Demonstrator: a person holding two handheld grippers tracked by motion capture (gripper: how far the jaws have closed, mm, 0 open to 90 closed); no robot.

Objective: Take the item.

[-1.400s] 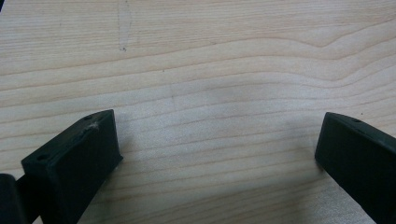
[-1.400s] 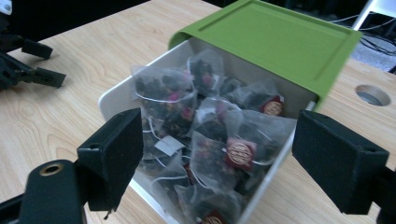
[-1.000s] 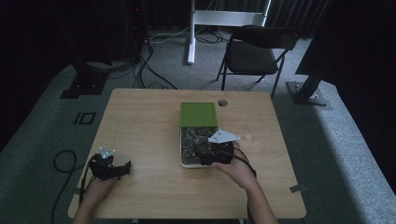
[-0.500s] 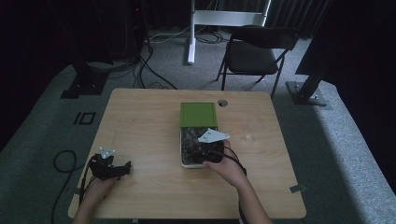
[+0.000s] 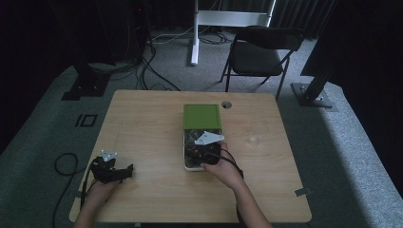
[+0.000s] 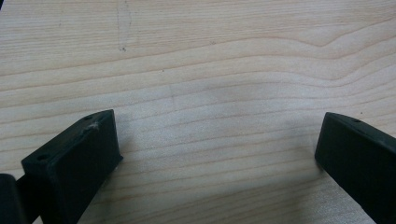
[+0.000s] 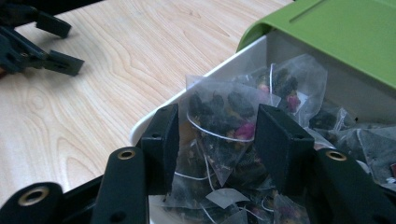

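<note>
The right gripper (image 7: 215, 144) has just been closing, its half-shut jaws flanking a tea bag (image 7: 224, 121) in the white box (image 7: 154, 116); neighbouring bags' strings may snag and lift out too.

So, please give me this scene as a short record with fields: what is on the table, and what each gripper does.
surface: wooden table
container: white box with its green lid slid back
contents: mesh tea bags
right gripper: inside the box, jaws just closing around one tea bag
left gripper: open, on bare wood at the table's near left
</note>
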